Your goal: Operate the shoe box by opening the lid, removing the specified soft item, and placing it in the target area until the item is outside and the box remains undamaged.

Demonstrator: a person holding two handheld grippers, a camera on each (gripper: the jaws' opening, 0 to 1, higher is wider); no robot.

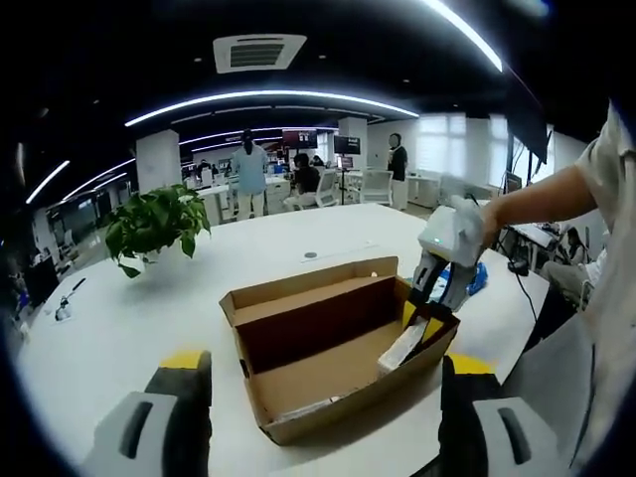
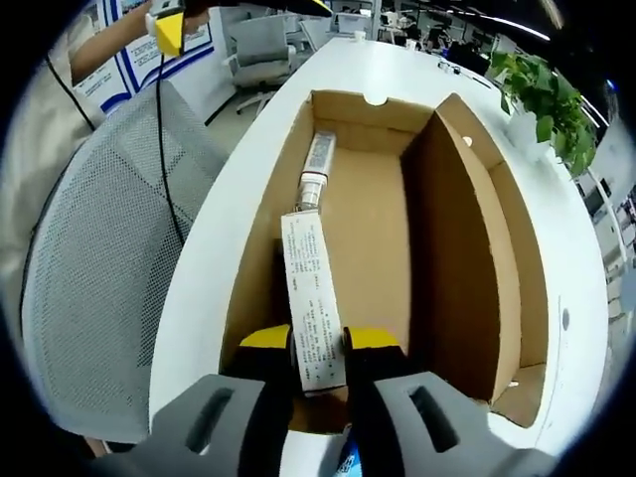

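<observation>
Cardboard, brown and thin-walled, forms the shoe box (image 1: 333, 348), which sits open on the white desk (image 1: 129, 318) with its lid folded back and standing upright along the far side. In the right gripper view the right claw (image 2: 318, 343) reaches down into the box at its near end, and its two yellow-tipped jaws are closed on the end of a white tube (image 2: 310, 298) printed with small text. The tube runs straight ahead of the claw along the box floor, and its cap end points at the far wall. Beyond the cap, also ahead of the claw, lies a second smaller tube (image 2: 318, 154) against the box wall.

In the left gripper view the left claw (image 1: 323, 373) hangs just short of the box's near wall, jaws spread wide and holding nothing; the right claw (image 1: 429, 308) shows there from across the box, dipped inside.

The white tube looks light and soft-bodied, likely to flex or dent if squeezed hard, and its printed skin may be slick. Hold is at the flat crimped end, which seems the firmest spot; a grip nearer the middle would probably balance better. The box walls look flimsy, so a lift straight up and away from them seems safest. The item is not yet outside.
</observation>
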